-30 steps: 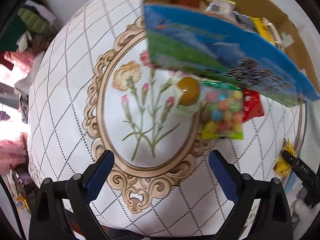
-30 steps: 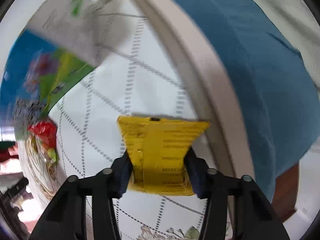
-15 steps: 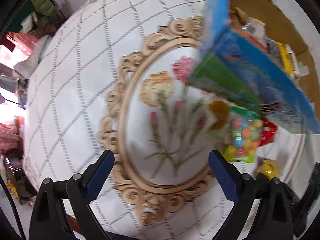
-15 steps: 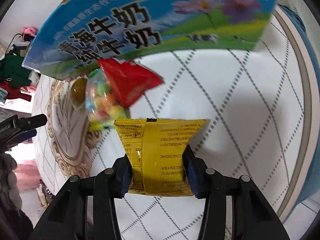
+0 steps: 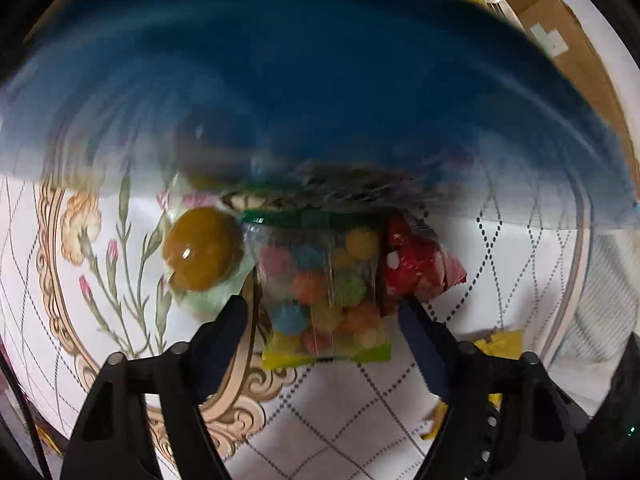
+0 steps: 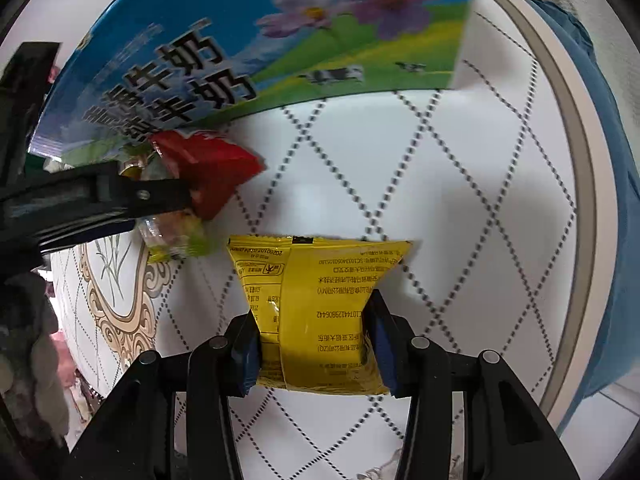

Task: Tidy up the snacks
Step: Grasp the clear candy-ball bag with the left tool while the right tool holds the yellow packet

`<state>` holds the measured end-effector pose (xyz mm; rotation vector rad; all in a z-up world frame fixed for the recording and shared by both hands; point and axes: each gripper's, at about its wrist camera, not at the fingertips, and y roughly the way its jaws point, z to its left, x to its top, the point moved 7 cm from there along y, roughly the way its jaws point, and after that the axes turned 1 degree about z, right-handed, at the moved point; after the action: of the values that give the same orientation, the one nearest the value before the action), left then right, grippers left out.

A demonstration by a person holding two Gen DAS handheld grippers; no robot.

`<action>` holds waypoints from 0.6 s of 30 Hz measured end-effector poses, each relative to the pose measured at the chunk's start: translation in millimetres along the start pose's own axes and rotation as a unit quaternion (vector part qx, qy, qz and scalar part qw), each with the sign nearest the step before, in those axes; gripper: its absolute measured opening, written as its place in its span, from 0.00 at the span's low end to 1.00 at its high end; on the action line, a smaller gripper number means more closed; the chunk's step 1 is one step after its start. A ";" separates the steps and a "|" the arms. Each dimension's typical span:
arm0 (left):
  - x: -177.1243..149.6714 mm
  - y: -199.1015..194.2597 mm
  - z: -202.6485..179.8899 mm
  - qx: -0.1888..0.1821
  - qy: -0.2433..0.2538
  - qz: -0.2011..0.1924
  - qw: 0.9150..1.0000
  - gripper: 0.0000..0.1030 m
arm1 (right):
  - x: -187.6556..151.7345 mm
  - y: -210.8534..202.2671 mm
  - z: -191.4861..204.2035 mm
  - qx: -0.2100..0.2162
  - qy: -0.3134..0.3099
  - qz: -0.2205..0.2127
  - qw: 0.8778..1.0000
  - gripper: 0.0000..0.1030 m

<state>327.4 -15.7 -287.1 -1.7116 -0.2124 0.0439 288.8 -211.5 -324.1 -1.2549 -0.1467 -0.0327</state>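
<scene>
Yellow packet is clamped between the right gripper fingers, lower half pinched by both pads, upper half sticking out past the tips above the table. Left gripper jaws are closing over the bag of colored candies; the bag lies flat between the fingers, pads not seen pressing it. Orange jelly cup is just outside the left finger, red packet by the right finger. Blue carton stands right behind the snacks.
</scene>
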 end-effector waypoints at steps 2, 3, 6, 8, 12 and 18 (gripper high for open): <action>0.9 1.8 -4.1 0.005 0.012 -0.004 1.000 0.59 | 1.2 -0.2 -1.4 0.000 0.002 0.000 1.000 0.48; 1.5 4.6 -8.6 0.007 0.015 -0.004 1.000 0.54 | 1.5 -1.0 -3.6 0.000 0.002 0.000 1.000 0.48; -4.4 4.7 -9.7 0.009 0.024 -0.007 1.000 0.49 | 1.8 -1.6 -7.8 -0.001 0.000 0.000 1.000 0.48; -13.9 4.4 -10.5 0.011 0.029 -0.006 0.999 0.49 | 0.3 2.2 -3.7 -0.002 -0.002 0.000 1.000 0.48; -51.3 -4.3 7.4 0.006 0.033 0.009 0.999 0.49 | -2.5 2.3 -3.8 0.001 -0.007 0.006 1.000 0.48; -114.2 -2.3 25.2 -0.021 0.025 0.069 0.997 0.49 | -21.9 4.9 5.1 0.005 -0.029 0.034 0.999 0.48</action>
<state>211.2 -9.7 -299.3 -1.7661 -0.0587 0.0998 267.1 -206.4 -330.0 -1.2511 -0.1545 0.0632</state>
